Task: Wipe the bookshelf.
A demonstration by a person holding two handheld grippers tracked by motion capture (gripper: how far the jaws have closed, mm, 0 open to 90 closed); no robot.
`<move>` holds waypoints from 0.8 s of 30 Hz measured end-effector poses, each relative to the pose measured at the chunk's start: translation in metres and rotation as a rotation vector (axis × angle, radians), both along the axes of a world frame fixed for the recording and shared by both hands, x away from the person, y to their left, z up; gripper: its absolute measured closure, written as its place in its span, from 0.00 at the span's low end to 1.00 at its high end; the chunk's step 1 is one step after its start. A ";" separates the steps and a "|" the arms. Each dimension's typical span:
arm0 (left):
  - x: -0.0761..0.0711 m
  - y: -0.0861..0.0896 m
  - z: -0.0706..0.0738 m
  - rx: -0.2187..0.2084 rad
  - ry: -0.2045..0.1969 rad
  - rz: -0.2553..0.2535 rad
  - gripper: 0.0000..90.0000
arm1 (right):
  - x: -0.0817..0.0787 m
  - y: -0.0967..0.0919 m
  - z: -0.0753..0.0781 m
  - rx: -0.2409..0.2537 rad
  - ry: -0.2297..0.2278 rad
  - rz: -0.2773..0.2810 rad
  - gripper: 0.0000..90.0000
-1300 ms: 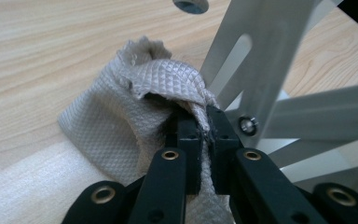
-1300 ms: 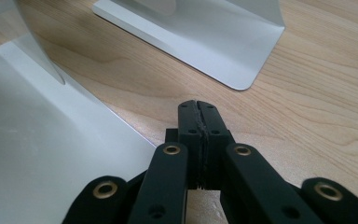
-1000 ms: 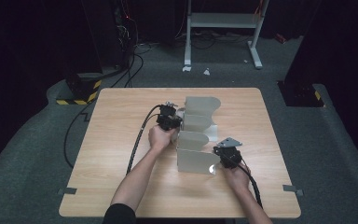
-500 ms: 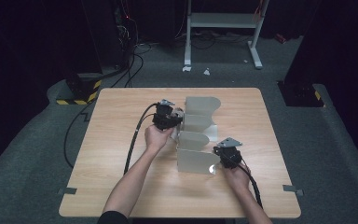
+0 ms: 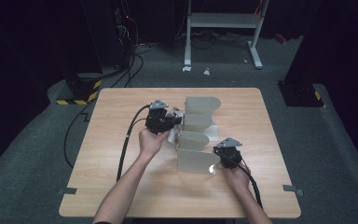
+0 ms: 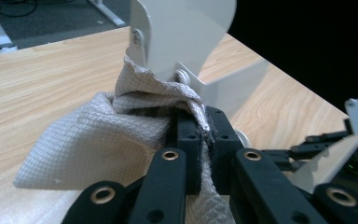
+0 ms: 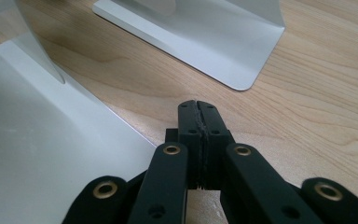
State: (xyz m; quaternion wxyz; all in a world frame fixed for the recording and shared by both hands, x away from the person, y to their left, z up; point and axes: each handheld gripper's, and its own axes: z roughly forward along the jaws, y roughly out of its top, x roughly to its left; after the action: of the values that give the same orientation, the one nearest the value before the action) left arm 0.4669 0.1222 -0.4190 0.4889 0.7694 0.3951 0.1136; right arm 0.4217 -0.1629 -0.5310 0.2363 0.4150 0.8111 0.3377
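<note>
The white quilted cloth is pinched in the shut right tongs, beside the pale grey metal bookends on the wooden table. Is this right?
Not quite: the white quilted cloth is pinched in the shut left tongs, as the left gripper view shows. The right tongs are shut on nothing. The rest holds: the cloth is beside the pale grey metal bookends on the wooden table.

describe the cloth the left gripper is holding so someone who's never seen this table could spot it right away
On the wooden table, look near the middle, where pale grey metal bookends stand in a row. At their left side the left gripper is shut on a cloth, pressed against one bookend's upright plate. It is the one soft thing there: an off-white, crumpled rag with a fine diamond weave, among smooth, rigid metal.
</note>
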 end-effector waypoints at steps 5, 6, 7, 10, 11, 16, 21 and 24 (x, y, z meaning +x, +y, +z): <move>-0.012 -0.002 -0.009 0.026 0.000 -0.011 0.95 | 0.000 0.000 0.000 0.000 0.000 0.000 1.00; -0.013 -0.001 -0.011 0.027 0.004 -0.012 0.95 | 0.000 0.000 0.000 0.000 0.000 0.000 1.00; -0.014 -0.001 -0.014 0.028 0.009 -0.014 0.95 | 0.000 0.000 0.000 0.000 0.000 0.000 1.00; -0.018 -0.001 -0.024 0.036 0.029 -0.014 0.95 | 0.000 0.000 0.000 0.002 0.001 0.001 1.00; -0.019 -0.001 -0.028 0.039 0.037 -0.015 0.95 | 0.000 0.000 0.000 0.001 0.000 0.001 1.00; -0.025 -0.002 -0.050 0.072 0.080 -0.012 0.95 | 0.000 0.000 0.000 0.001 0.000 0.001 1.00; -0.031 0.001 -0.066 0.103 0.110 -0.012 0.95 | 0.000 0.000 0.000 0.002 0.001 0.001 1.00; -0.034 0.005 -0.073 0.125 0.121 -0.002 0.95 | 0.000 0.000 0.000 0.003 0.002 0.000 1.00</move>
State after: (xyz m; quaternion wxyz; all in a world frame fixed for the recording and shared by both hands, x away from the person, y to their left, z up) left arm 0.4329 0.1269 -0.4921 0.4152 0.8042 0.4154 0.0908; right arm 0.4219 -0.1632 -0.5309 0.2348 0.4158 0.8108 0.3384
